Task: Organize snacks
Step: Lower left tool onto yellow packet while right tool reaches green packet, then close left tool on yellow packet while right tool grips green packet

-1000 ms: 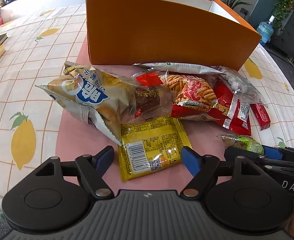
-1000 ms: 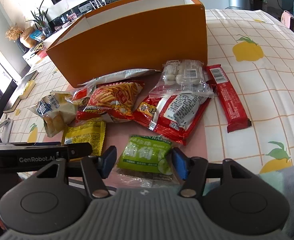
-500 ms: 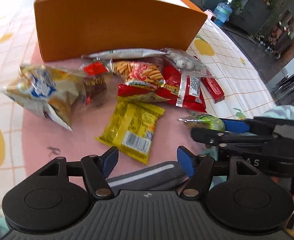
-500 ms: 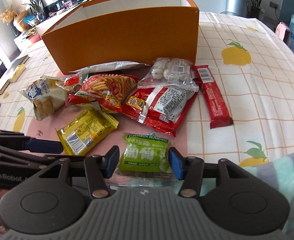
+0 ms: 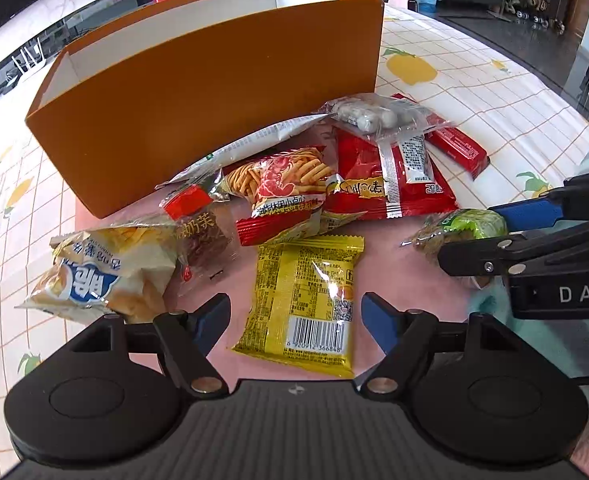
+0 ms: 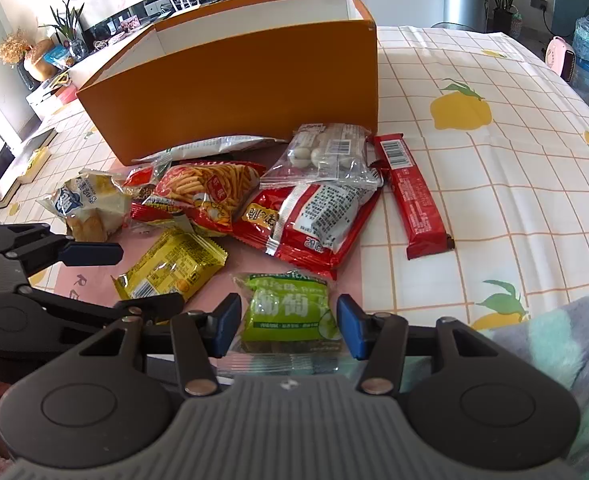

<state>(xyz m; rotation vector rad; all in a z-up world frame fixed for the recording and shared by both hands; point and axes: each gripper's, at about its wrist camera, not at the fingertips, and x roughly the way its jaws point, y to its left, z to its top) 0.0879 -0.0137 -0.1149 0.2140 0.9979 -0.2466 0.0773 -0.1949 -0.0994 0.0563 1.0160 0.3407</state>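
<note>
Now the right gripper (image 6: 288,326) closing around the green snack pack (image 6: 288,308) at bottom middle, pads not yet touching, left gripper (image 5: 296,320) spread wide over the yellow pack (image 5: 306,300), orange box (image 6: 246,84) behind the snack pile on the counter (image 6: 494,152)

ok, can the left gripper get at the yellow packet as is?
Probably yes: the left gripper is open astride the yellow packet, which lies flat on the pink mat, nothing lying on it.

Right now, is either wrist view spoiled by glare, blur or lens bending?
Left wrist view: sharp; glare streaks on the yellow packet; the orange box bows from the fisheye. Right wrist view: sharp in the middle, sunlit tablecloth bright but readable, soft blur at the lower right edge.
</note>
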